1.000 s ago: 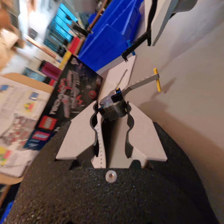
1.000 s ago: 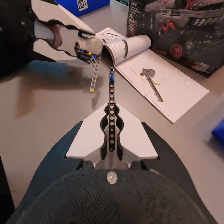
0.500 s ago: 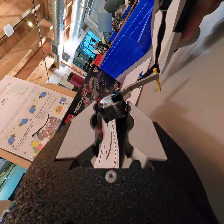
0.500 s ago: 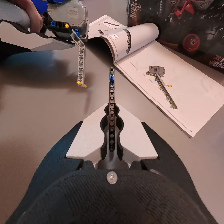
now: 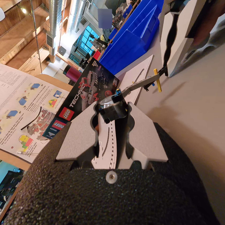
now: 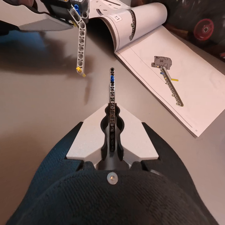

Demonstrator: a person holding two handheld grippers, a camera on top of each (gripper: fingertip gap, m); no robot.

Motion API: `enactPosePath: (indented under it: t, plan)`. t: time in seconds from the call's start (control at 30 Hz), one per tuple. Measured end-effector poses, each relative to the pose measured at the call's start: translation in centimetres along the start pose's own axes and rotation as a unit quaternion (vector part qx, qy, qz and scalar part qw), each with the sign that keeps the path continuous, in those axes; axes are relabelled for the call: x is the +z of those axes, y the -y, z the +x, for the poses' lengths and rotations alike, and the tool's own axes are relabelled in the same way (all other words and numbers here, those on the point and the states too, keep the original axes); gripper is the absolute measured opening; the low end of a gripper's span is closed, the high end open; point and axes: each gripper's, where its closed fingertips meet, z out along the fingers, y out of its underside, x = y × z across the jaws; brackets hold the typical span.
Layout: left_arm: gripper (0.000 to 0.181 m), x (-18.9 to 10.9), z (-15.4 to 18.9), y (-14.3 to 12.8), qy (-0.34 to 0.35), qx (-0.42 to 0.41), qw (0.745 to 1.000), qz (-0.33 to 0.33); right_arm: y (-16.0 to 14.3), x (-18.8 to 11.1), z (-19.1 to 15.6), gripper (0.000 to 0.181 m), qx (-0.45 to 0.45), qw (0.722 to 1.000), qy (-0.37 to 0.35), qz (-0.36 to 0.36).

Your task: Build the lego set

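- Left wrist view: the left tool is clamped on a grey and black motor block, held above the grey table. A light grey beam runs forward from the block, with a yellow axle through its far end. Just past that end is the tip of a black beam gripped by the right tool. An open instruction booklet, the set's box and blue bins lie beyond.
- Right wrist view: the right tool is closed on the long black beam, which points straight ahead above the table and carries a blue pin near its far end. At upper left, the left tool holds the motor block, its light grey beam hanging towards the black beam, near it but apart. The booklet lies open at right.
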Motion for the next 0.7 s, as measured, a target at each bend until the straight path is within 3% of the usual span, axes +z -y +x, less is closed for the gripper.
enactPosePath:
  t: [0.33,0.7]
  plan:
    - [0.044,0.3,0.6,-0.1,-0.020,-0.003,1.000,0.008,-0.1,-0.1,0.0,0.004,0.023,1.000,0.017,0.001]
    - [0.044,-0.2,-0.2,1.9,-0.015,-0.017,0.997,0.073,-0.1,-0.1,0.0,0.004,0.022,1.000,0.015,0.001]
